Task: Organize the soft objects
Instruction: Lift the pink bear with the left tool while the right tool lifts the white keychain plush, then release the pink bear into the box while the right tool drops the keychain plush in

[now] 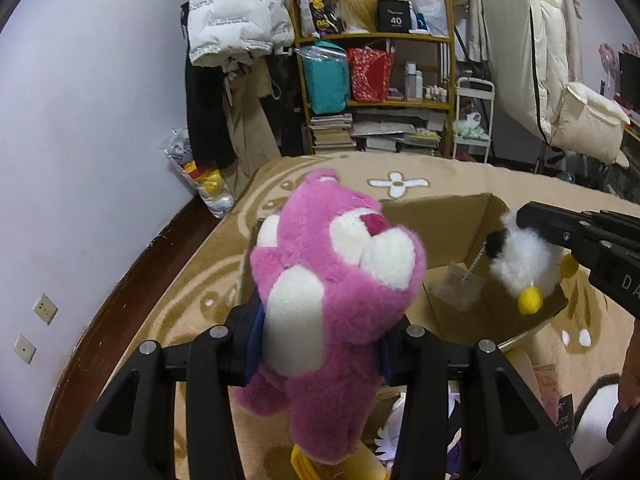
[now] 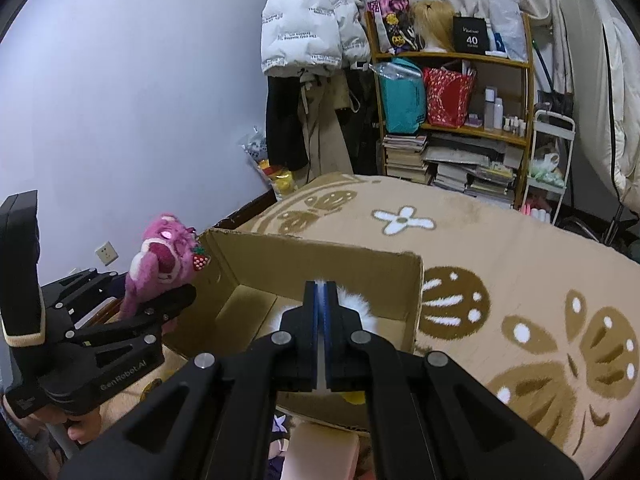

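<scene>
Left gripper [image 1: 320, 354]: clamped on pink bear [image 1: 332, 280], upright, box at 2 o'clock
Right gripper [image 2: 321, 312]: pinching white fluffy toy [image 1: 520, 264] over cardboard box [image 2: 320, 260], nearer, drop straight down

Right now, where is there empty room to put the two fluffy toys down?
The cardboard box floor looks mostly bare, only a small tag hanging inside. The flowered rug to the box's right, toward the bookshelf, is open too. It's crowded in front of the box, under both claws. The left claw holds the pink bear; the right claw holds the white fluffy toy.
</scene>
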Tool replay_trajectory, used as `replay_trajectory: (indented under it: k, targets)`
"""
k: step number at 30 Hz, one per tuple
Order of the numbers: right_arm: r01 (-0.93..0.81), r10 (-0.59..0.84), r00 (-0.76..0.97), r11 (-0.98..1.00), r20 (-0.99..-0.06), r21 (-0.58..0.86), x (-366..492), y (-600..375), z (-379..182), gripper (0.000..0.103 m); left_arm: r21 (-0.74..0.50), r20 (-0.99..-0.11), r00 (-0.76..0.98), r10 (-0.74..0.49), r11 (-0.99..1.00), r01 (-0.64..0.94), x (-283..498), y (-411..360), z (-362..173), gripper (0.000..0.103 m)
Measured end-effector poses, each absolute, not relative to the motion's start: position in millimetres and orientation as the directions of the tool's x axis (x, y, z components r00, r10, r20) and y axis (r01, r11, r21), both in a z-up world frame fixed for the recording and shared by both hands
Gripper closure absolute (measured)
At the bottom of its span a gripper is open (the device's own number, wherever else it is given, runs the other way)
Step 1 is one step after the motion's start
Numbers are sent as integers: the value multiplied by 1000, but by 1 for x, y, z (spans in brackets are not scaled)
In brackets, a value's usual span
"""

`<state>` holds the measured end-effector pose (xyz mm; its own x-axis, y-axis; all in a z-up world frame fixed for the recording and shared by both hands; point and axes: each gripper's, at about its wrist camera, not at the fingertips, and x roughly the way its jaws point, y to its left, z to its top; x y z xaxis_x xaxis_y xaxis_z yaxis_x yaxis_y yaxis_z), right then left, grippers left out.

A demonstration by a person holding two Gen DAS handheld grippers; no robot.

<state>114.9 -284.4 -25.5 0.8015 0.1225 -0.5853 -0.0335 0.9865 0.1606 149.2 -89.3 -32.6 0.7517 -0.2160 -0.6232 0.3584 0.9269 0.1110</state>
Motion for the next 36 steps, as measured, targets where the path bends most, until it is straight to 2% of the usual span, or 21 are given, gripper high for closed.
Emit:
replay_trajectory:
  k: [6,11,13,14,15,17,22,23,24,26,29,33,36]
  targets:
    - [-21,120,803,984,-583,174,116,-288,-28,100,142,-631,745,-215,913,383,156,-102,-37,60]
    - [-20,126,796,983,-592,182,118,-288,-30,99,119,-644,731,-228,913,390,166,-108,-36,57]
    - [-21,137,789,980,-599,196,119,-289,-31,99,113,-664,713,-224,913,392,170,-108,-41,46]
    - [-21,146,785,978,-602,209,120,-290,-32,98,102,-677,700,-227,913,395,172,-107,-44,34]
    - [-20,150,784,976,-602,217,120,-291,-33,98,99,-685,694,-223,915,392,173,-107,-46,30]
    - [-17,154,782,974,-604,226,120,-292,-33,98,106,-681,700,-214,917,384,172,-107,-46,29]
    - [-6,152,784,971,-602,237,117,-296,-29,94,151,-676,715,-181,915,374,166,-108,-45,14]
    - [0,145,785,972,-603,234,115,-297,-28,86,153,-675,717,-176,916,370,165,-106,-44,11]
    - [8,138,784,972,-605,233,113,-297,-26,68,154,-673,719,-174,918,366,163,-105,-43,10]
    - [21,129,782,972,-610,232,109,-297,-21,42,161,-669,726,-163,921,355,160,-101,-40,10]
    - [30,109,784,977,-611,212,98,-294,-12,37,169,-667,730,-147,925,341,154,-96,-34,9]
    - [40,99,790,977,-605,211,86,-293,-4,12,165,-662,736,-139,932,324,143,-88,-24,6]
    - [50,92,784,976,-614,210,76,-290,-2,9,176,-659,743,-117,936,304,134,-82,-19,5]
